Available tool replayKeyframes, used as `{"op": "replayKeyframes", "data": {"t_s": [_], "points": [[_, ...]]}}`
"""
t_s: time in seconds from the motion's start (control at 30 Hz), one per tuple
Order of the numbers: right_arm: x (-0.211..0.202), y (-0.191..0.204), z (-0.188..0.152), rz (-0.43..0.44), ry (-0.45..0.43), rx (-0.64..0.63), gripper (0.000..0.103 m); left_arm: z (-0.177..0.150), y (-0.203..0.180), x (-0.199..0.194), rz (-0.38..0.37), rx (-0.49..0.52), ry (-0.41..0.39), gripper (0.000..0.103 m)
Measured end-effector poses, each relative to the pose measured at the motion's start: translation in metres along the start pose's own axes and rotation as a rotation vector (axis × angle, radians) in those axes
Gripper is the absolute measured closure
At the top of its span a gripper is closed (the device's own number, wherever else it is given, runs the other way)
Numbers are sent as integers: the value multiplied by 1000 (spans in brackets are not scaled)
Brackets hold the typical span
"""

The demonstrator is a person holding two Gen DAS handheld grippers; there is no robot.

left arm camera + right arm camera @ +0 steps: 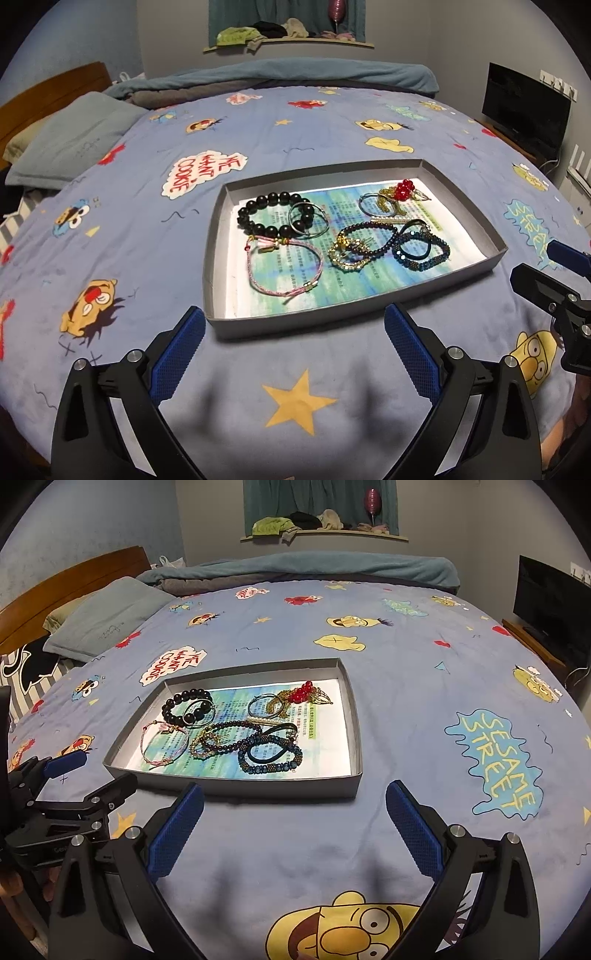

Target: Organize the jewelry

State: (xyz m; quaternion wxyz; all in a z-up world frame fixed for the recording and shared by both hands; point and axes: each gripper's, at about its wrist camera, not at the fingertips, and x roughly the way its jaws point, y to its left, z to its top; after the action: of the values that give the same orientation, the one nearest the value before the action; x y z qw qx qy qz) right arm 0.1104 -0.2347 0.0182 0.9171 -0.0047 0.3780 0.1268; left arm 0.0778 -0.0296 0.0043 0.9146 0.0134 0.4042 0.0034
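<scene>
Both grippers wide, holding nothing: left gripper [293, 354] and right gripper [295, 834] hover over the bedspread [110, 221], just short of the tray [216, 258]. All jewelry sits inside the tray: black bead bracelet [271, 216], pink cord bracelet [284, 271], tangled pile on the right [391, 236]. Fits pre-sort or finished. Any pick needs a narrow pinch on a single strand.

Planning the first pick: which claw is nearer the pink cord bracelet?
Left. The left claw sits just short of the pink cord bracelet; the right claw sits further right.
</scene>
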Motion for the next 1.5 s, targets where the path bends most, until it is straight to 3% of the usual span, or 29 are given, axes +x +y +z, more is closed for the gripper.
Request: {"op": "replayKeyframes", "data": {"t_s": [1.5], "points": [[-4,-2,1,-5,2,-4,6,-2,-1,0,-17,2,17,6]]}}
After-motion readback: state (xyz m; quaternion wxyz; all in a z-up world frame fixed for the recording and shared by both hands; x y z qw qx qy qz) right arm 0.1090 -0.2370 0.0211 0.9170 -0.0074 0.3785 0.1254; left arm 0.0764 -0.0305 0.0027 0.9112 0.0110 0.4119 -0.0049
